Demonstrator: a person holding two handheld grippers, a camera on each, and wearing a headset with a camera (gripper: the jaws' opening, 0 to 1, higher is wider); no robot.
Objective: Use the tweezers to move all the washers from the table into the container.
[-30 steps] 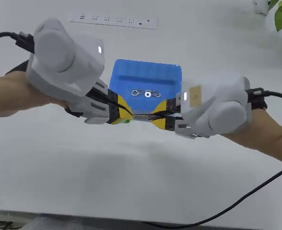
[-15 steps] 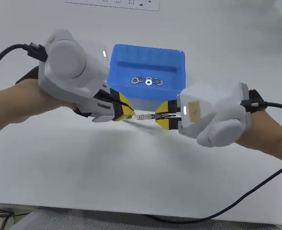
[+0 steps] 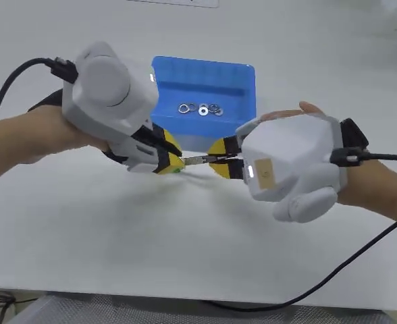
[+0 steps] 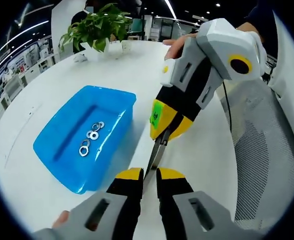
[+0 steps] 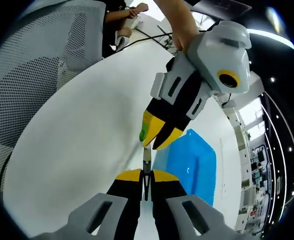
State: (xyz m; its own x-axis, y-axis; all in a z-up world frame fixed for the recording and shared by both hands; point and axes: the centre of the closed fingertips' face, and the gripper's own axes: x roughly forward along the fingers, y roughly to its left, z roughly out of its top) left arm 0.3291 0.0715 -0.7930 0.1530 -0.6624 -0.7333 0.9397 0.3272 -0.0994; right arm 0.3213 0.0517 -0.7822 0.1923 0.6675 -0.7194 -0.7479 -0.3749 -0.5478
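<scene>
White table (image 3: 185, 229), with one blue container (image 3: 235, 77) at twelve o'clock of the grippers and five washers (image 3: 203, 109) in a row inside it. One pair of tweezers (image 3: 197, 160) spans between two grippers. Left gripper (image 3: 175, 162) enters from nine o'clock and right gripper (image 3: 219, 162) from three o'clock, tips facing. Each pair of jaws is pinched on one end of the tweezers
</scene>
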